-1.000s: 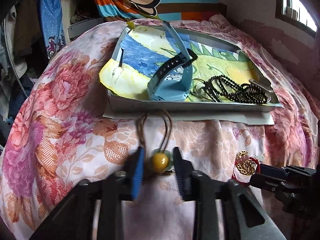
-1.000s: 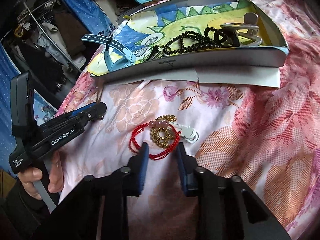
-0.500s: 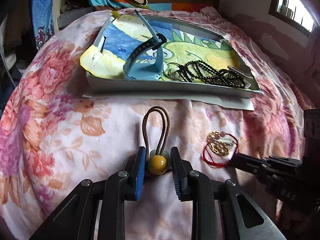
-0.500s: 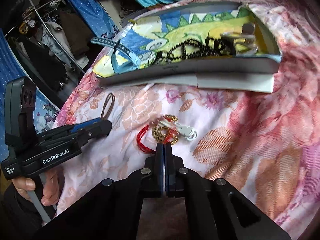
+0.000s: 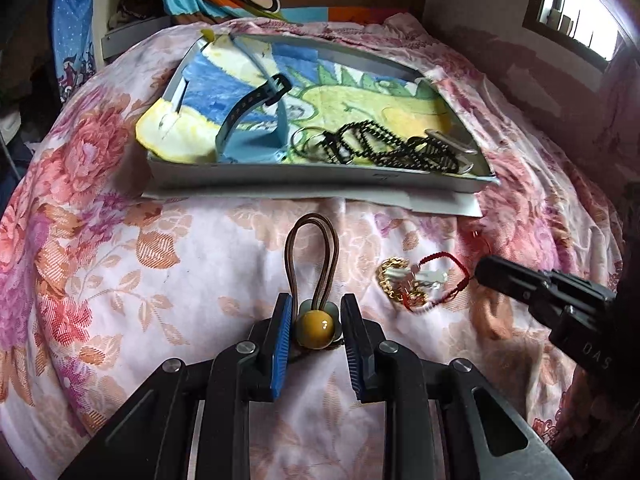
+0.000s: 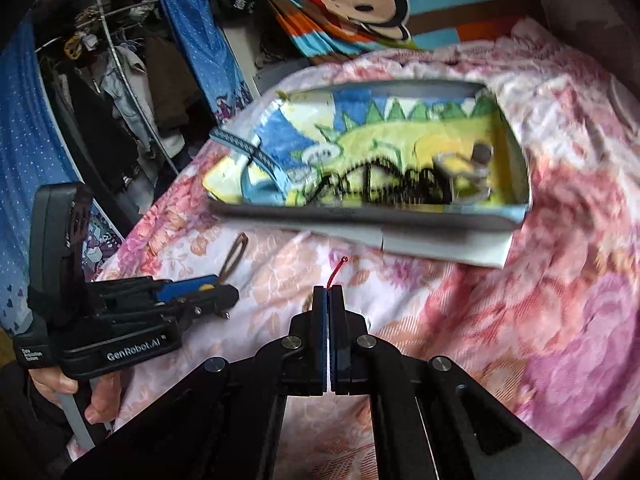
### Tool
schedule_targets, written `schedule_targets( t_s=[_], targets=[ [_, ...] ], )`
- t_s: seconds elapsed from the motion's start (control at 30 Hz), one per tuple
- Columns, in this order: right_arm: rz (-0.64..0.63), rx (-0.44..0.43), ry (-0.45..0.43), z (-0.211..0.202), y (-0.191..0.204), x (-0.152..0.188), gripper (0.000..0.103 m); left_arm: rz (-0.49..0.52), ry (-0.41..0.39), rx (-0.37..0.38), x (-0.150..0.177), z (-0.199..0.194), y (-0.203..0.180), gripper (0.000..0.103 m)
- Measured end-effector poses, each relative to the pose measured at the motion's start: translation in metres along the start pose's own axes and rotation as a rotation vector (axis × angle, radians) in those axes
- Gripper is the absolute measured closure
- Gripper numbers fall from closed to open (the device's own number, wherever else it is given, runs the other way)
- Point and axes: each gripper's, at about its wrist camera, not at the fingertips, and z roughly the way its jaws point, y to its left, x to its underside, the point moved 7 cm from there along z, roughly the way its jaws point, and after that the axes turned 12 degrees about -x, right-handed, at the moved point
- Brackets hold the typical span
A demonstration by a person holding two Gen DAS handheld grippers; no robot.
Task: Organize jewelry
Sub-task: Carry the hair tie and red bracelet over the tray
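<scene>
On my left, the left gripper (image 5: 314,326) has its blue pads straddling the brown elastic hair tie with the amber bead (image 5: 315,326); the jaws stand partly open beside the bead and are not yet clamped. That tie lies on the floral bedspread (image 5: 120,264), short of the grey tray lined with a dinosaur drawing (image 5: 312,178). To the right, the right gripper (image 6: 328,298) is pressed closed, apparently pinching the red cord bracelet (image 5: 444,276) tangled with a gold chain (image 5: 394,280). Next I'd carry that bundle over the tray rim.
</scene>
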Motion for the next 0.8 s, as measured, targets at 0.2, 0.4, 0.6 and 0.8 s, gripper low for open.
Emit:
schedule_targets(
  t_s=[0.2, 0.4, 0.6, 0.8],
  targets=[
    [-0.046, 0.014, -0.088, -0.021, 0.001, -0.032, 0.102, -0.004, -0.045, 0.030, -0.009, -0.010, -0.005, 0.080],
    [-0.041, 0.066, -0.192, -0.042, -0.029, -0.073, 0.102, -0.016, -0.089, 0.056, -0.031, -0.013, -0.014, 0.080],
    [-0.011, 0.122, -0.253, -0.045, -0.072, -0.106, 0.102, -0.008, -0.122, 0.072, -0.070, -0.002, -0.035, 0.080],
    [0.001, 0.150, -0.237, -0.025, -0.100, -0.109, 0.102, -0.032, -0.138, 0.082, -0.111, 0.020, -0.059, 0.080]
  ],
)
